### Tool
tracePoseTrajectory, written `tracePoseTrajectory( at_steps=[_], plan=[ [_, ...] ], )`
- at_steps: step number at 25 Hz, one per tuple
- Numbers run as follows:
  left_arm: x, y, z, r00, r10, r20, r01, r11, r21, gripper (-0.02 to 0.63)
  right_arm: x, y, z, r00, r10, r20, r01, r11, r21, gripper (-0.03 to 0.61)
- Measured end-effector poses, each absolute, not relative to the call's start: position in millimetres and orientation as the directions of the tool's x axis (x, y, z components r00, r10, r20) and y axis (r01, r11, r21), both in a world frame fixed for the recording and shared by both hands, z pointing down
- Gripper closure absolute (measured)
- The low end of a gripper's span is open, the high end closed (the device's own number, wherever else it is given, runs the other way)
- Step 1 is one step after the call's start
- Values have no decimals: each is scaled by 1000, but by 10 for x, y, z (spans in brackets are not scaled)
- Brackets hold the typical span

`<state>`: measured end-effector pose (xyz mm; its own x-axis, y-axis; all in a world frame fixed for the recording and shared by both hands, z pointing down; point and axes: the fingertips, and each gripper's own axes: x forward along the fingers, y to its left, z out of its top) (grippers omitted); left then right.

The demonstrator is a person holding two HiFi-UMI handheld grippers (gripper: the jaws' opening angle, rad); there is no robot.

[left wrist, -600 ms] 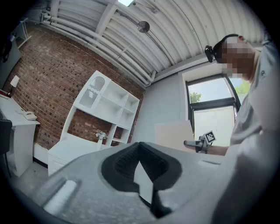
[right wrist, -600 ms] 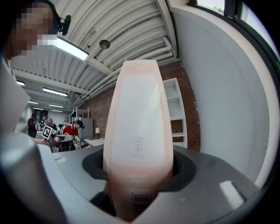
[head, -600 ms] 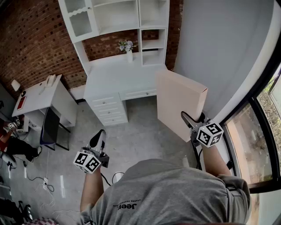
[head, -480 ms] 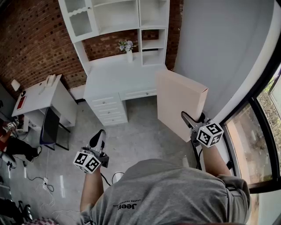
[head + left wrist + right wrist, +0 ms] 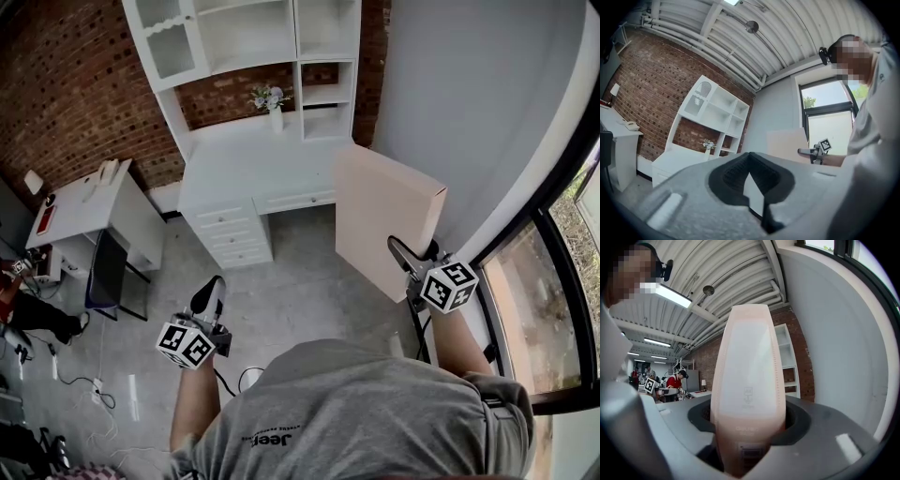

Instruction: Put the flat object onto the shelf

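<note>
The flat object is a large pale pink box (image 5: 384,220), held upright in the air to the right of the white desk. My right gripper (image 5: 405,258) is shut on its lower edge. In the right gripper view the box (image 5: 749,380) stands narrow and tall between the jaws of the right gripper (image 5: 749,427), barcode label near the pads. The white shelf unit (image 5: 248,37) stands against the brick wall ahead and shows again as the shelf unit (image 5: 717,110). My left gripper (image 5: 208,298) hangs low at the left over the floor, shut and holding nothing; its tips (image 5: 750,161) meet.
A white desk with drawers (image 5: 234,187) sits under the shelves, with a vase of flowers (image 5: 271,101) on it. A small white table (image 5: 84,202) and a black chair (image 5: 108,267) stand at the left. A grey wall and window (image 5: 553,281) close the right side. Cables (image 5: 98,389) lie on the floor.
The box and my right gripper have shifted very slightly to the right. The left gripper has stayed where it was.
</note>
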<state>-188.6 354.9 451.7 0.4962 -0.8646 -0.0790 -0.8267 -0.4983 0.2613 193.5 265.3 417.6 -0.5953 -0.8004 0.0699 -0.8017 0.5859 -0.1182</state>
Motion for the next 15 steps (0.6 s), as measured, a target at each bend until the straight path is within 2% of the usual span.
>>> tracePoseTrajectory(
  at_steps=[15],
  plan=[
    [-1054, 3348, 4461, 481, -873, -85, -835, -485, 258, 614, 2578, 2355, 4058, -630, -775, 55, -776, 624, -99, 295]
  ],
)
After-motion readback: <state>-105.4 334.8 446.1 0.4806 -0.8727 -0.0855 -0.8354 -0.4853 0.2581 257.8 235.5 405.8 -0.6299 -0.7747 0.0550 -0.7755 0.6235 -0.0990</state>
